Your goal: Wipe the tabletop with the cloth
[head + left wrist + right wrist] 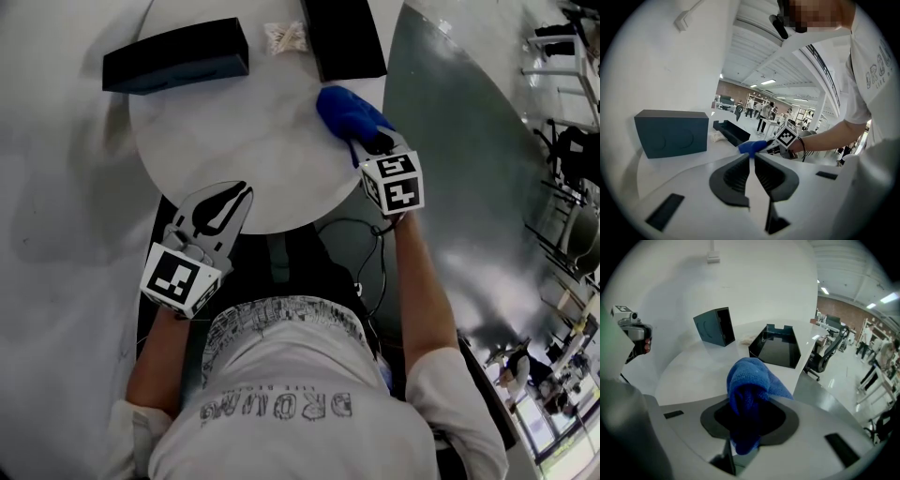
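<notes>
One blue cloth point(347, 111) clamped in right gripper point(371, 146), left gripper point(236, 197) closed

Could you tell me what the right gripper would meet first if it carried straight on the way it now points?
Probably the black open tray, which lies dead ahead past the blue cloth in the right gripper; depth is unclear.

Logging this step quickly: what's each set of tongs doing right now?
Left tongs: closed, empty.
Right tongs: closed on the blue cloth.
</notes>
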Available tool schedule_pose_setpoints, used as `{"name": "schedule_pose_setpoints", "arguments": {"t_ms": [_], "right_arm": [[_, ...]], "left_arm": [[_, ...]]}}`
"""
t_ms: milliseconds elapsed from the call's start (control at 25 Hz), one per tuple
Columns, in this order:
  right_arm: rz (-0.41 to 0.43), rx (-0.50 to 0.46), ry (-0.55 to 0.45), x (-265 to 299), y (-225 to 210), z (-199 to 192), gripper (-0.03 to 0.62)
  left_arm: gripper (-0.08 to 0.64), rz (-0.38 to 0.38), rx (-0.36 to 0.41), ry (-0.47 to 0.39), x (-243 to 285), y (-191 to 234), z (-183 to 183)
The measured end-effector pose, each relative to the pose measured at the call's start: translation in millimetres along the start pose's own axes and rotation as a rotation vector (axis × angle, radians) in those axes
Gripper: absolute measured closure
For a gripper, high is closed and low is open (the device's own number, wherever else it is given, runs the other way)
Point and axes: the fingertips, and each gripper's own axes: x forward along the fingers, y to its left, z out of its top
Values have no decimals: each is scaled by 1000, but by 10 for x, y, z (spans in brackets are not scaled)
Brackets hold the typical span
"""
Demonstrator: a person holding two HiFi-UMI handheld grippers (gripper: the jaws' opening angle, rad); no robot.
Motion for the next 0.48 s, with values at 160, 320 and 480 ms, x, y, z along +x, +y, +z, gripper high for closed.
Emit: {"name": "schedule_pose_setpoints", "arguments": {"t_ms": [160,320,480], "right_arm": [[-29,14,-26,-44,75,60,491],[-29,-7,-87,-161,384,314,492],[23,-87,-130,-145,952,659,492]], "left_arm": [[509,21,9,-13,-216,76,-43],[509,57,-1,-37,-528,255,-92],[509,99,-21,-57,-889,455,-193]]}}
